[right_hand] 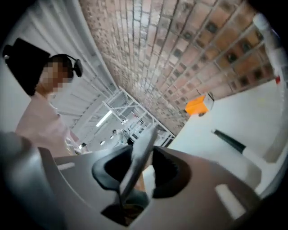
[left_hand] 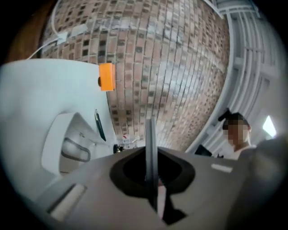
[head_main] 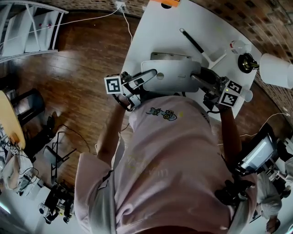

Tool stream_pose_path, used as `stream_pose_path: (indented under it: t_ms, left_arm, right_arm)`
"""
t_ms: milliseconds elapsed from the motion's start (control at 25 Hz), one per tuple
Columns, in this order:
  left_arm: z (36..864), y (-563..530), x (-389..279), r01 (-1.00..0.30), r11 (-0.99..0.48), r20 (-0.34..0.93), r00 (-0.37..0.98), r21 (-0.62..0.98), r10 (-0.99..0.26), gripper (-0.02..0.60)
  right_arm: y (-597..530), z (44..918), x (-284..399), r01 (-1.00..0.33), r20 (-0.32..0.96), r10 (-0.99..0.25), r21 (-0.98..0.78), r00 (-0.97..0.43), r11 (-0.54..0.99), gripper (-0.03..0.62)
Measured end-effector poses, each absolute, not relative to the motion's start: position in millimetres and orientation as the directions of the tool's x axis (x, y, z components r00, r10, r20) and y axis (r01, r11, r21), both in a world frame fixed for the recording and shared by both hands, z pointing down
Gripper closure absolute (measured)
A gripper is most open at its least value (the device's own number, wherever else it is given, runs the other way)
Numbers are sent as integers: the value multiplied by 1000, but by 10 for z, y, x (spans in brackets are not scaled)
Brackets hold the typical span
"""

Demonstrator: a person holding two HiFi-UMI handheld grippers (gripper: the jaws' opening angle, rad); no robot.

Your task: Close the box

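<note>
A white box (head_main: 173,75) with a rounded lid lies on the white table (head_main: 155,27), right in front of the person. My left gripper (head_main: 147,77) is at the box's left end. In the left gripper view its jaws (left_hand: 150,148) are shut on a thin upright panel (left_hand: 150,134), and the box body (left_hand: 67,143) shows to the left. My right gripper (head_main: 198,79) is at the box's right end. In the right gripper view its jaws (right_hand: 143,152) stand open around a thin tilted panel (right_hand: 140,148), with a gap at the right pad.
A black-handled tool (head_main: 192,41) and a white stick (head_main: 215,61) lie behind the box. An orange block (head_main: 170,2) sits at the table's far edge. A dark round object (head_main: 247,62) and a white cylinder (head_main: 277,71) are at the right. A second person (right_hand: 40,103) stands nearby.
</note>
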State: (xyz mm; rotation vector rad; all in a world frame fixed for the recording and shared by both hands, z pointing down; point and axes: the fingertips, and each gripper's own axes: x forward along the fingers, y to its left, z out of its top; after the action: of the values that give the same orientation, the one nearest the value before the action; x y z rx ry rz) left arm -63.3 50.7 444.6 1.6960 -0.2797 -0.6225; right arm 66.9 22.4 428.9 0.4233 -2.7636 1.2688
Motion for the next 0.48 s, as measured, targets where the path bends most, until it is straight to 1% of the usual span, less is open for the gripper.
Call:
stream_pose_path:
  t_ms: [40,160,240,320,400,480]
  left_arm:
    - [4460,496,-580,95,-255,-211,853,962,-478,557]
    - [4672,393,-531,-83,-277,-55,888,957,-457,552]
    - [4782,322,-502,-178,-278,37,894,944,-447,532]
    - [4897,273,-477,-246,-266,110,892,932,-438,521]
    - [5062,241,-466,-267,-230,142,883,936,-447,529]
    - [5218,215,-455,-302,-182,189,865,936,-465,519]
  right_arm:
    - [242,4394,656,-286,208,-199,-763,-958,579,493]
    - [229,4592,689,-312,250,-192,-831,-949,461,527]
    - [208,4726,715,-334,273,-204,-855,-940,397,525]
    - [165,4884,740,-358,297,-215,-860,-930,363,514]
    - [108,5057,780,-414,354,-224,-836,-908,360,497]
    - [56,5202,804,-487,428,-234,-784,-873,385,463]
